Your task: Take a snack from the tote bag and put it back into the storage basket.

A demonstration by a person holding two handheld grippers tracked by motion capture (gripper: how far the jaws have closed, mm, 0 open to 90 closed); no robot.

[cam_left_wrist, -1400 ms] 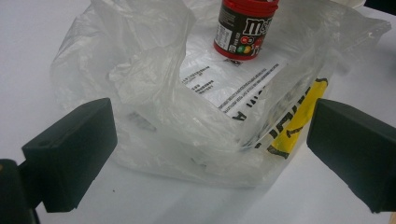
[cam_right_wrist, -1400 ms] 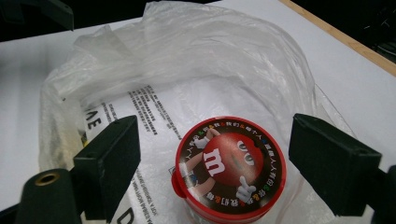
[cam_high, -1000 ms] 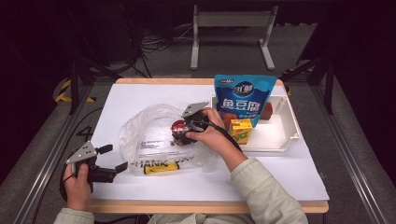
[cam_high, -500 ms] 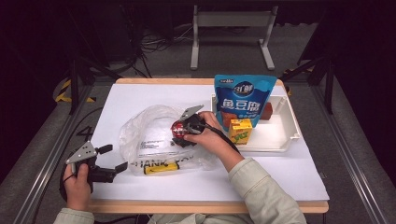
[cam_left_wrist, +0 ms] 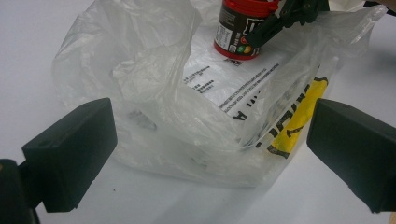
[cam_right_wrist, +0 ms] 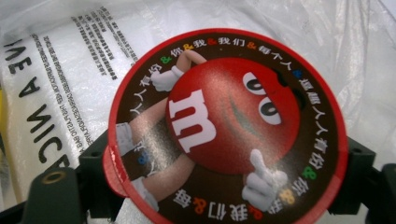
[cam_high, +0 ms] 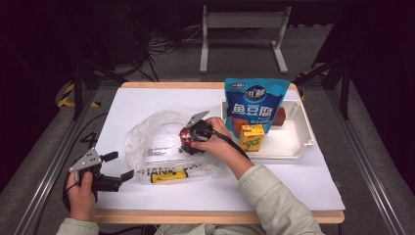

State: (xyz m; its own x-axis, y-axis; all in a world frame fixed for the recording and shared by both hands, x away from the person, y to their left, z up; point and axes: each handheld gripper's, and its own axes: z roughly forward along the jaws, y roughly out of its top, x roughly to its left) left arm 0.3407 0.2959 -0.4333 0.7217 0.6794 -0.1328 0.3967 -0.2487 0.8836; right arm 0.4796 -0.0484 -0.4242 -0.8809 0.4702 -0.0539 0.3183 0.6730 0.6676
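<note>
Right tool (cam_high: 188, 136) stands over the jar (cam_high: 187, 138), jaws wide on either side of it and just closing in; whether the pads press yet I can't tell. Left tool (cam_high: 119, 166) is open and empty at the worktop's (cam_high: 147, 98) near edge, likely waiting to hold the bag (cam_high: 156, 147) mouth. Worktop white; tray (cam_high: 298, 142) at right with a blue pouch (cam_high: 254, 105) and yellow carton (cam_high: 252, 137). Bag clear, crumpled, printed. Jar upright on the bag: small, dark, red lid (cam_right_wrist: 224, 126) with a cartoon candy face.
</note>
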